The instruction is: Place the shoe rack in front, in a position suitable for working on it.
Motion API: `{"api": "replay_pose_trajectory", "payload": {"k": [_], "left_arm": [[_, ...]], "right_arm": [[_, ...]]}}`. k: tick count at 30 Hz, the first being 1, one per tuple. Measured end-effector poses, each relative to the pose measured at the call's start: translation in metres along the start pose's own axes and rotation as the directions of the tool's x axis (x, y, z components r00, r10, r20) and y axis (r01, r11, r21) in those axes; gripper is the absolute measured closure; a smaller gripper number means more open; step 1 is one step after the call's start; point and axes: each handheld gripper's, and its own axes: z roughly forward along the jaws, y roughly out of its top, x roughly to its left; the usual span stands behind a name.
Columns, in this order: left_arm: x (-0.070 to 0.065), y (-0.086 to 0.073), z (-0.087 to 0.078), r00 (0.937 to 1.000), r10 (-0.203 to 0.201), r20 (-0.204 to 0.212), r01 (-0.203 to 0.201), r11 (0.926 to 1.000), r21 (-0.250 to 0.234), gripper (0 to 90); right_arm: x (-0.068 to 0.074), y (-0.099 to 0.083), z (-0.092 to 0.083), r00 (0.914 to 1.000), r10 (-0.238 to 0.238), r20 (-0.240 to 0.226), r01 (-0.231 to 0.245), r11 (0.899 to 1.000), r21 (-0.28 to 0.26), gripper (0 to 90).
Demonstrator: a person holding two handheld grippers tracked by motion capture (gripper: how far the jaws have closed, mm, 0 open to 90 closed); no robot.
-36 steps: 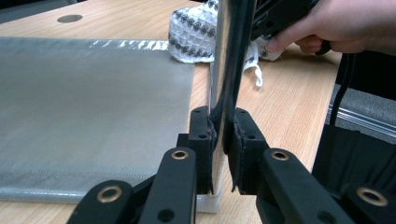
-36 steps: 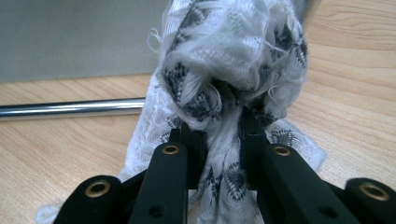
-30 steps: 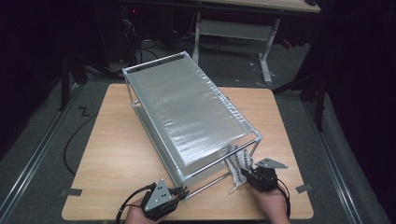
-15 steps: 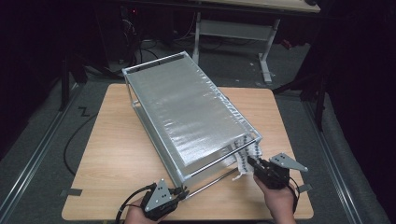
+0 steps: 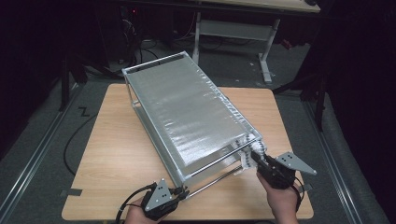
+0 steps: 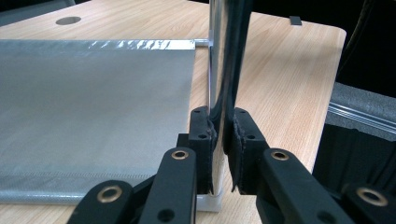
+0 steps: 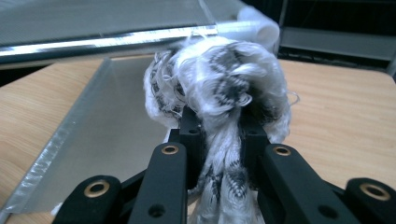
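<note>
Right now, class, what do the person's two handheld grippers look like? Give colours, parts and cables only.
Both the left gripper and the right gripper are black, each topped by a grey three-cornered plate with small holes. Black jaw links carry brass-coloured pivot rings. A black cable trails from each. The forearms are bare, with no sleeves in sight.

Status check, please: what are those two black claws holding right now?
Left gripper shut on silver metal frame post. Right gripper shut on white-and-black twisted rope, at the frame's near corner. Nothing in the way.
</note>
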Motion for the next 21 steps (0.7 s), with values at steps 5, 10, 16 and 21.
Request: {"api": "replay_pose_trajectory", "payload": {"k": [5,10,16,21], "left_arm": [[0.000,-0.001,-0.001,1.0000,-0.003,0.000,0.003,1.0000,-0.002,80.7],[-0.001,-0.001,-0.001,1.0000,-0.003,-0.009,0.003,1.0000,-0.004,80.6],[-0.003,-0.003,-0.002,0.9997,-0.012,-0.022,0.012,0.9998,-0.014,80.6],[-0.001,-0.003,-0.003,0.9996,-0.010,-0.026,0.010,0.9999,-0.011,80.6]], "right_arm": [[-0.004,-0.010,0.008,1.0000,0.007,0.006,-0.007,0.999,0.048,77.2],[-0.008,-0.018,0.018,0.9999,0.013,0.000,-0.012,0.996,0.092,77.3],[-0.012,-0.033,0.032,0.9997,0.015,-0.020,-0.011,0.985,0.175,77.4],[-0.016,-0.046,0.040,0.9997,0.019,-0.018,-0.014,0.967,0.255,77.4]]}}
